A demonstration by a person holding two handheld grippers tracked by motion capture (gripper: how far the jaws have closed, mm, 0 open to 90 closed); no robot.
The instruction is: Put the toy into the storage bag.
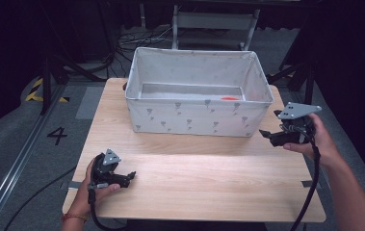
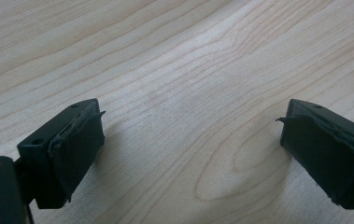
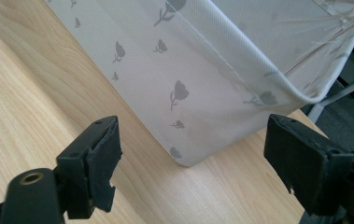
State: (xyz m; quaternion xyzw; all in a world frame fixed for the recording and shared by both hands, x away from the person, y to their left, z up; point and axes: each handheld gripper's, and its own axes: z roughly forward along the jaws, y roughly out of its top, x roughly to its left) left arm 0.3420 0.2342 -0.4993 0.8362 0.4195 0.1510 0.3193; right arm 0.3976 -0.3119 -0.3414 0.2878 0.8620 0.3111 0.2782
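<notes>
Matt pale wood table (image 1: 204, 178), soft printed cloth bin (image 1: 194, 115)

White fabric bin (image 1: 194, 118) on wooden table (image 1: 194, 183), perhaps holding something orange (image 1: 228, 98).

Your fabric bin (image 1: 194, 113) sits on the table (image 1: 199, 183) toward its far edge; something small (image 1: 228, 98) lies inside, right of centre.

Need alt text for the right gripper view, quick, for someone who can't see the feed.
The right gripper, jaws wide open and empty, faces the near corner of a white fabric bin printed with small grey flowers. The bin stands on a light wooden table, its corner lying between the two black jaws.
</notes>
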